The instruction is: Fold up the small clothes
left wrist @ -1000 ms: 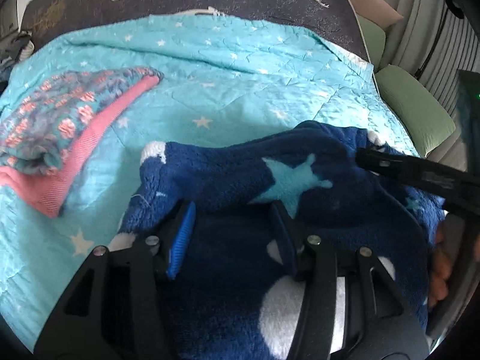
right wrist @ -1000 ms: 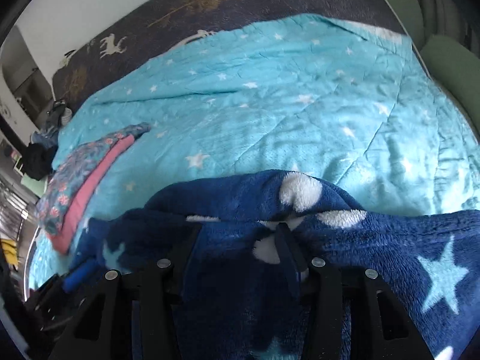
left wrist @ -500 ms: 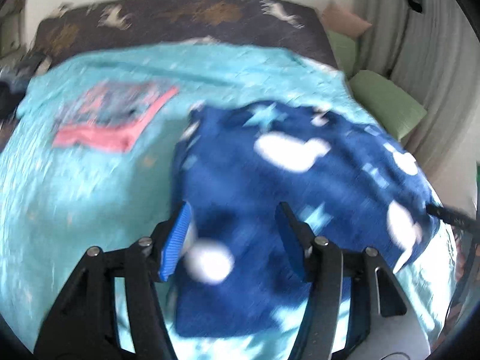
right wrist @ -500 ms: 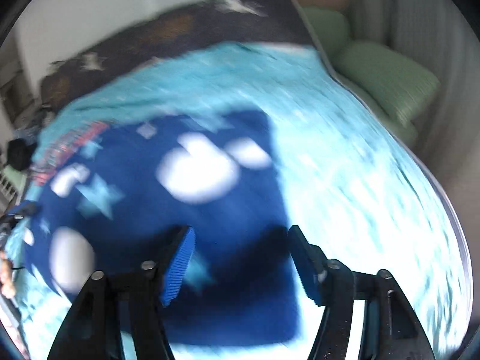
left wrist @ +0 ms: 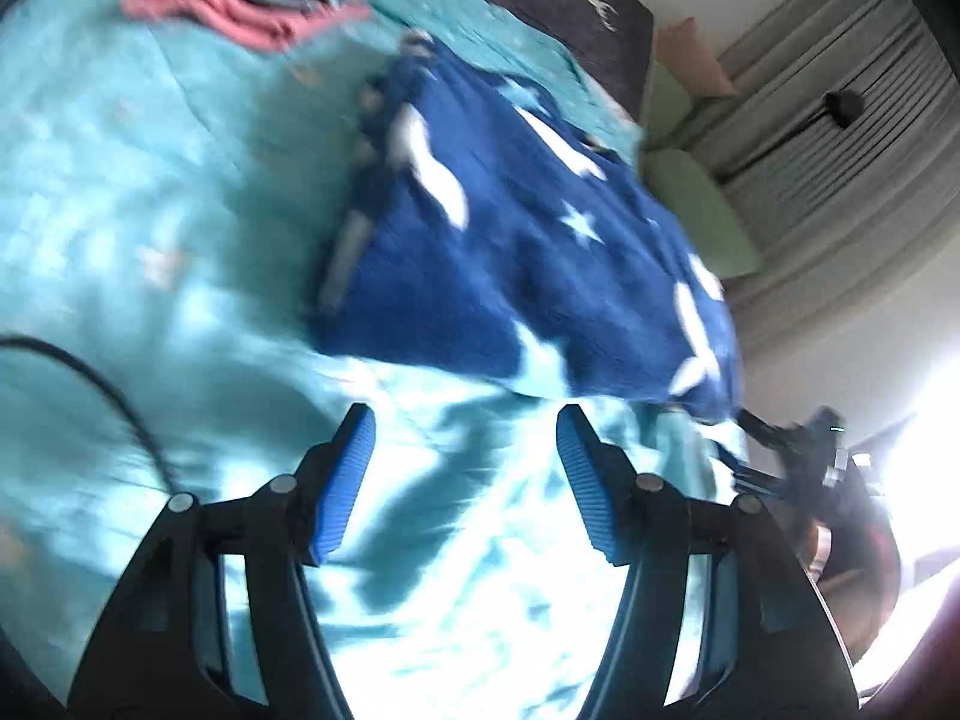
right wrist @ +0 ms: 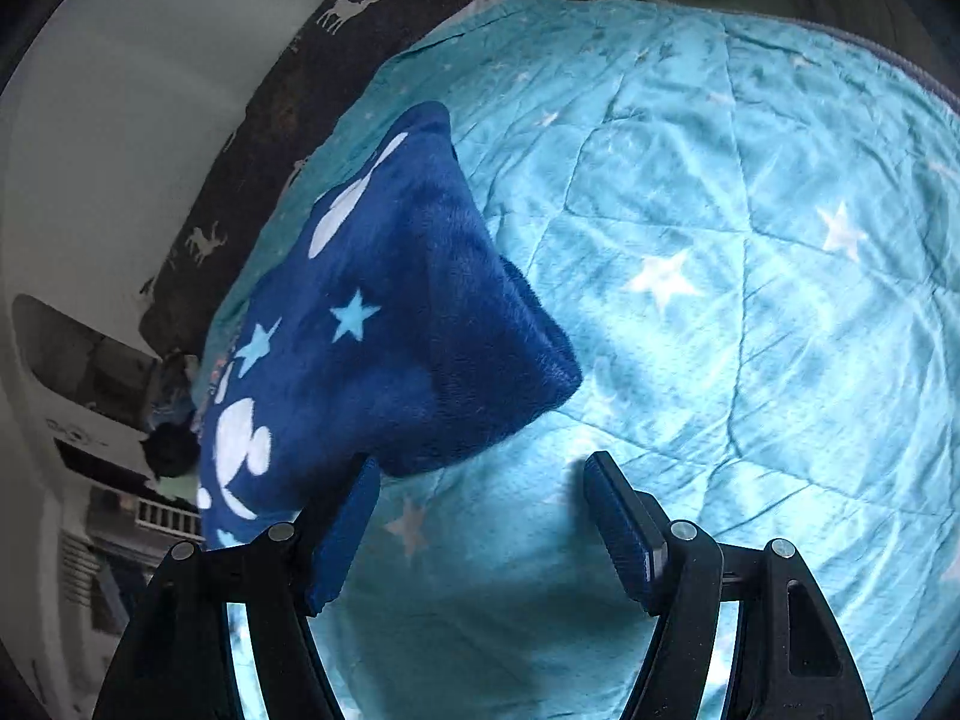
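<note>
**Both hand-held grippers have let go of the blue fleece garment and drawn back, leaving it lying on the bed.**

A second ago the fleece filled both views between the jaws; now nearest the left hand-held gripper (left wrist: 465, 444) there is only bare turquoise star quilt (left wrist: 150, 192), jaws spread and empty, and the right hand-held gripper (right wrist: 483, 495) is likewise spread, gripping nothing, its left pad just beside the cloth's edge. Beyond, at 12 o'clock in the left view, the blue fleece garment (left wrist: 510, 240) lies doubled over on the quilt, apparently plush, light and limp, so it should sag and slide; its near corners seem the best places to pinch. Farther, at 11 o'clock, a folded pink-and-patterned garment (left wrist: 240, 6) rests. No containers are visible.
</note>
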The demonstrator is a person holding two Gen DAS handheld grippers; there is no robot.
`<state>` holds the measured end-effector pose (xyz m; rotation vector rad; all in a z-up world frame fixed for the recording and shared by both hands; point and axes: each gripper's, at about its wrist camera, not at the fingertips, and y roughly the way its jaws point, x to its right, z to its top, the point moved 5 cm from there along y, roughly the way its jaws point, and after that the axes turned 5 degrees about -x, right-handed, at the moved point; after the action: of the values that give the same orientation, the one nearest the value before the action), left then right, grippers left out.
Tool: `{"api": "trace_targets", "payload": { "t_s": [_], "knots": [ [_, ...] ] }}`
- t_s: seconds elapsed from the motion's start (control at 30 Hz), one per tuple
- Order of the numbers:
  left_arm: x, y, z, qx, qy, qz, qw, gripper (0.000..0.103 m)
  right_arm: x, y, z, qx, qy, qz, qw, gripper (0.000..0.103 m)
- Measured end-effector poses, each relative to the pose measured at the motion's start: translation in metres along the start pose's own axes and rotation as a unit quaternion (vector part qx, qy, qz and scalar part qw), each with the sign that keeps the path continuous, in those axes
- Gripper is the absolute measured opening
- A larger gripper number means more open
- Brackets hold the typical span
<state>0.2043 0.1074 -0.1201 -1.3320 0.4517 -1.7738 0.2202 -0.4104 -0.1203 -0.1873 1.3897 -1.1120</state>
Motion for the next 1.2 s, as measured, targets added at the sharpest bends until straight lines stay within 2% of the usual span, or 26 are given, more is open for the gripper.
{"api": "trace_targets", "payload": {
  "t_s": [0.1, 0.13, 0.23, 0.3, 0.33, 0.37, 0.43, 0.5, 0.57, 0.67, 0.77, 0.87, 1.07, 1.2],
  "knots": [
    [-0.001, 0.012, 0.014, 0.007, -0.035, -0.021, 0.9991, 0.064, -0.01, 0.009, 0.013, 0.005, 0.043, 0.069, 0.997, 0.076],
    [-0.004, 0.016, 0.02, 0.01, -0.055, -0.028, 0.998, 0.064, -0.012, 0.014, 0.018, 0.002, 0.056, 0.084, 0.995, 0.08],
    [-0.013, 0.025, 0.034, 0.012, -0.104, -0.052, 0.9931, 0.064, -0.012, 0.035, 0.035, 0.0, 0.093, 0.094, 0.991, 0.082],
    [-0.014, 0.028, 0.04, 0.018, -0.119, -0.06, 0.9909, 0.049, -0.014, 0.044, 0.045, 0.01, 0.099, 0.092, 0.991, 0.082],
    [-0.014, 0.029, 0.044, 0.019, -0.115, -0.057, 0.9916, 0.027, -0.017, 0.047, 0.05, 0.016, 0.098, 0.088, 0.991, 0.078],
    [-0.015, 0.028, 0.046, 0.02, -0.111, -0.054, 0.9921, 0.022, -0.022, 0.049, 0.055, 0.019, 0.092, 0.085, 0.992, 0.06],
    [-0.013, 0.024, 0.049, 0.032, -0.113, -0.055, 0.9915, 0.017, -0.033, 0.055, 0.06, 0.017, 0.063, 0.078, 0.995, 0.033],
    [-0.006, 0.009, 0.053, 0.056, -0.106, -0.061, 0.9908, 0.015, -0.043, 0.05, 0.063, 0.032, 0.048, 0.072, 0.996, 0.028],
    [0.002, -0.006, 0.056, 0.074, -0.1, -0.069, 0.9899, 0.014, -0.056, 0.032, 0.067, 0.05, 0.034, 0.092, 0.994, 0.024],
    [0.018, -0.033, 0.061, 0.101, -0.088, -0.074, 0.9882, 0.013, -0.077, 0.009, 0.067, 0.053, 0.004, 0.107, 0.993, 0.023],
    [0.033, -0.059, 0.055, 0.111, -0.068, -0.081, 0.9883, 0.013, -0.093, -0.012, 0.052, 0.053, -0.036, 0.092, 0.994, 0.022],
    [0.041, -0.08, 0.032, 0.106, -0.041, -0.07, 0.9911, 0.013, -0.09, -0.031, 0.029, 0.046, -0.056, 0.088, 0.993, 0.022],
    [0.025, -0.086, -0.039, 0.069, -0.031, -0.02, 0.997, 0.014, -0.045, -0.055, -0.04, -0.003, -0.048, 0.057, 0.997, 0.022],
    [0.014, -0.074, -0.07, 0.045, -0.022, 0.025, 0.9984, 0.014, -0.017, -0.053, -0.074, -0.031, -0.036, 0.012, 0.999, 0.022]
  ]
}}
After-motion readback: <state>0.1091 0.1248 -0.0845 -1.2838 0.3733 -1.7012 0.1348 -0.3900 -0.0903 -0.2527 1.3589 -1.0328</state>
